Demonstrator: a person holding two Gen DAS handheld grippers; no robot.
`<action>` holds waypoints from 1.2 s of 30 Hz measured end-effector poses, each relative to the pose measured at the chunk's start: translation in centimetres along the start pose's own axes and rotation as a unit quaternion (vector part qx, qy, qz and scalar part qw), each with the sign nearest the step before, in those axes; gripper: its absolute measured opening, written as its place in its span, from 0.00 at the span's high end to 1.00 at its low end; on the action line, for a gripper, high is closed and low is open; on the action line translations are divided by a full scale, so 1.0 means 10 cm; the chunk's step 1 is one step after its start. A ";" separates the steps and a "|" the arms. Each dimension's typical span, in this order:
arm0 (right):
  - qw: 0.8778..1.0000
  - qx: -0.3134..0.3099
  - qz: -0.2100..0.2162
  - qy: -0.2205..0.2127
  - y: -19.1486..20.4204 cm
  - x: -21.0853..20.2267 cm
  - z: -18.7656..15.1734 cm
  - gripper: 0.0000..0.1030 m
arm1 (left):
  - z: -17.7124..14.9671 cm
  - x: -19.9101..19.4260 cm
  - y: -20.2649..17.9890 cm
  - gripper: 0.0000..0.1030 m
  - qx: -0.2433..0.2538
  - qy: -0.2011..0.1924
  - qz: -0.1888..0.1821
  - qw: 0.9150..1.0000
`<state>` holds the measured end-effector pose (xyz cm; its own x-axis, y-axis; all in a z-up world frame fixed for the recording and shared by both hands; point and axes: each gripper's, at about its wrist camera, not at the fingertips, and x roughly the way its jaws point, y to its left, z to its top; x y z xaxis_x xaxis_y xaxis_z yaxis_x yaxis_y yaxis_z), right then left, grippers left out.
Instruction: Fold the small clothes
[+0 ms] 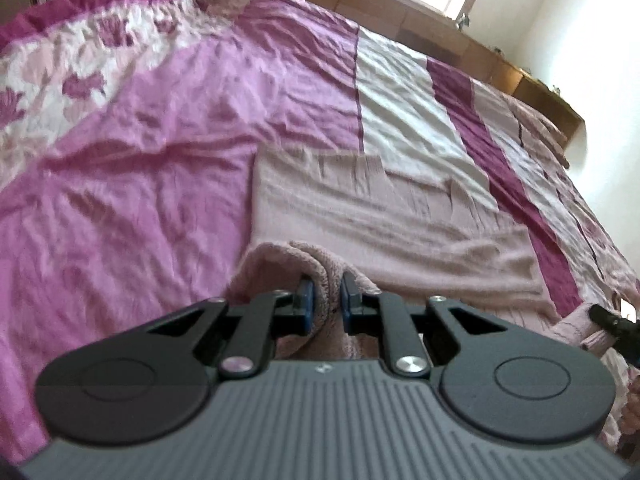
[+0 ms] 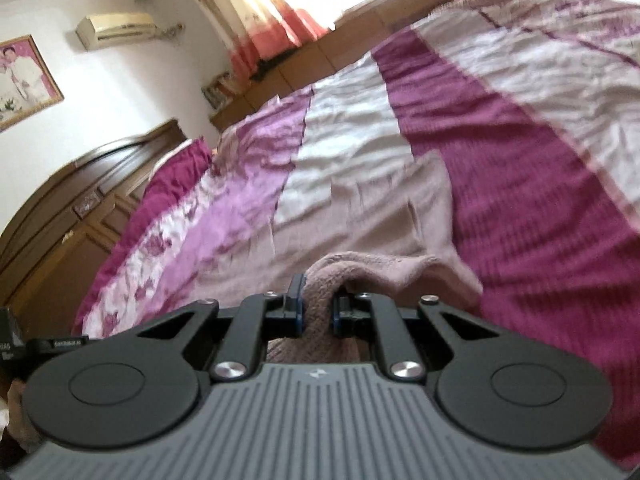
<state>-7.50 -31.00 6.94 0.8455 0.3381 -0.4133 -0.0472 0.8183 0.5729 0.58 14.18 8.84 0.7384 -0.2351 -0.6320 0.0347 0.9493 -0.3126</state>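
With the pink knit garment (image 1: 384,216) pinched in each hand-held gripper (image 1: 326,300) (image 2: 318,304) above the bed (image 1: 140,152), a thin bunched edge could be pulled free if the lift is uneven.

Dusty-pink knit garment (image 1: 380,216), lower centre of frame, plain and unpatterned. Bedspread (image 1: 160,140): broad stripes of lilac, cream and deep magenta, with a white band of magenta flowers at upper left. Left claw (image 1: 326,300) and right claw (image 2: 318,308): black linkages, blue pads, grey ribbed housing. Curtain (image 2: 276,36), upper centre: cream above, coral-red below. Headboard (image 2: 80,208): dark brown.
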 end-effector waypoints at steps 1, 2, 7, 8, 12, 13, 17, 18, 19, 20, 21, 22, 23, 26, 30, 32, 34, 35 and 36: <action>1.000 0.004 0.000 -0.008 0.00 0.03 0.05 0.87 | 0.04 0.03 0.00 0.85 -0.003 -0.005 0.002 1.000; 1.000 0.009 0.001 -0.016 -0.02 0.06 0.10 0.87 | 0.08 0.06 0.01 0.85 -0.008 -0.008 0.002 1.000; 0.998 0.026 -0.019 -0.046 -0.10 0.30 0.34 0.88 | 0.28 0.27 0.01 0.85 -0.011 -0.022 0.022 0.999; 0.998 0.027 -0.026 -0.050 -0.12 0.36 0.37 0.88 | 0.30 0.32 0.00 0.85 -0.008 -0.024 0.026 0.999; 0.997 0.035 -0.053 -0.051 -0.23 0.62 0.46 0.88 | 0.35 0.56 0.01 0.85 -0.004 -0.017 0.044 0.999; 0.996 0.033 -0.065 -0.049 -0.26 0.70 0.47 0.88 | 0.36 0.62 0.02 0.85 -0.001 -0.015 0.050 0.999; 0.994 0.024 -0.100 -0.026 -0.38 0.99 0.40 0.88 | 0.35 0.84 0.06 0.84 0.000 -0.005 0.063 0.998; 0.994 0.021 -0.109 -0.023 -0.41 1.03 0.36 0.88 | 0.33 0.89 0.06 0.84 0.004 -0.004 0.068 0.998; 0.993 0.017 -0.119 -0.017 -0.44 1.08 0.33 0.88 | 0.32 0.94 0.06 0.84 0.010 0.000 0.074 0.997; 0.992 0.015 -0.129 -0.011 -0.47 1.13 0.31 0.88 | 0.31 0.97 0.06 0.84 0.017 0.003 0.079 0.997; 0.990 0.019 -0.137 -0.005 -0.52 1.16 0.27 0.87 | 0.29 1.02 0.05 0.83 0.025 0.006 0.085 0.996; 0.990 0.024 -0.137 -0.003 -0.56 1.18 0.25 0.87 | 0.27 1.05 0.04 0.82 0.032 0.008 0.089 0.995; 0.991 0.027 -0.134 -0.002 -0.59 1.18 0.23 0.87 | 0.26 1.07 0.04 0.82 0.038 0.010 0.092 0.995; 0.991 0.040 -0.126 0.002 -0.61 1.15 0.24 0.77 | 0.25 1.03 0.03 0.79 0.045 0.008 0.091 0.995; 0.992 0.037 -0.120 0.005 -0.53 1.02 0.26 0.61 | 0.22 0.90 0.07 0.64 0.036 0.005 0.087 0.996; 0.992 0.035 -0.120 0.006 -0.46 0.94 0.24 0.51 | 0.20 0.82 0.10 0.62 0.033 0.004 0.085 0.996; 0.992 0.029 -0.126 0.009 -0.39 0.85 0.22 0.47 | 0.16 0.74 0.12 0.61 0.031 0.005 0.080 0.996; 0.992 0.025 -0.127 0.010 -0.36 0.81 0.20 0.45 | 0.13 0.69 0.13 0.61 0.031 0.006 0.079 0.996; 0.992 0.023 -0.127 0.011 -0.33 0.78 0.19 0.44 | 0.11 0.66 0.13 0.61 0.032 0.007 0.079 0.996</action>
<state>0.23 -31.91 3.18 0.8149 0.1343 -0.5639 0.1911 0.8562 0.4800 6.20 14.09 5.07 0.7291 -0.0839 -0.6792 -0.0380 0.9860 -0.1626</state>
